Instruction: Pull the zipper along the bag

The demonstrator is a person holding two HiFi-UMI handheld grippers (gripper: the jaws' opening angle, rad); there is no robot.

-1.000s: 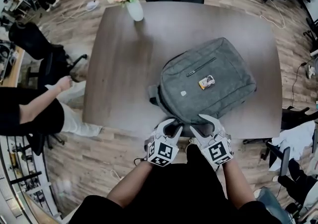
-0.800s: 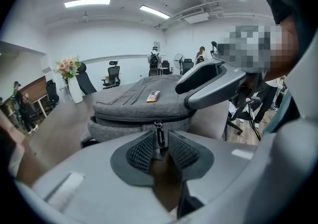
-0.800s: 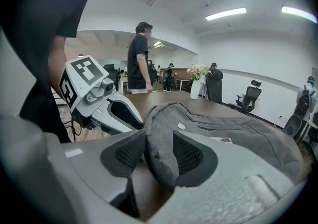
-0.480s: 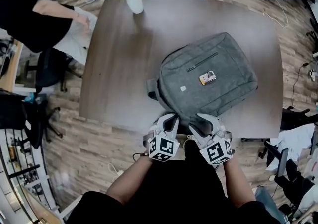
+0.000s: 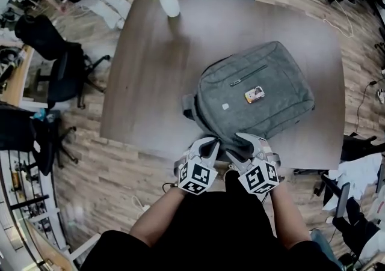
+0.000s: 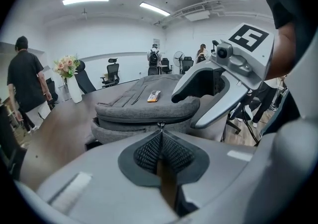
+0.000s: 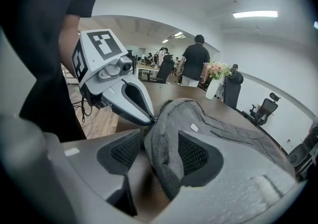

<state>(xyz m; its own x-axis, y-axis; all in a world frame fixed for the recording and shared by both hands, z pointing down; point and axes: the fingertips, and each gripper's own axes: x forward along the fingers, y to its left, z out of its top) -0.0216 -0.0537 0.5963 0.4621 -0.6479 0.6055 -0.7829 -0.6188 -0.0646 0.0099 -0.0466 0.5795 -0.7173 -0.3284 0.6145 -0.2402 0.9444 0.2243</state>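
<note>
The soft grey fabric bag (image 5: 255, 92) lies flat on the dark wood-grain table (image 5: 150, 83), right of centre. The left gripper's (image 5: 207, 143) mesh-padded fingers have just closed on its small zipper pull (image 6: 160, 125). The right gripper's (image 5: 236, 145) fingers have just been opening, with a thick fold of the bag loose between them.

Wood-plank floor (image 5: 138, 173), dark brown table (image 5: 150, 83), black office chairs (image 5: 66, 77), white walls (image 6: 114, 39), ceiling strip lights (image 6: 85, 0).

The left claw (image 5: 210, 143) and right claw (image 5: 237, 145) are pale grey, black-padded, each bearing a black-and-white marker cube (image 5: 197, 178) (sleeves (image 5: 117, 249): black, short).
</note>
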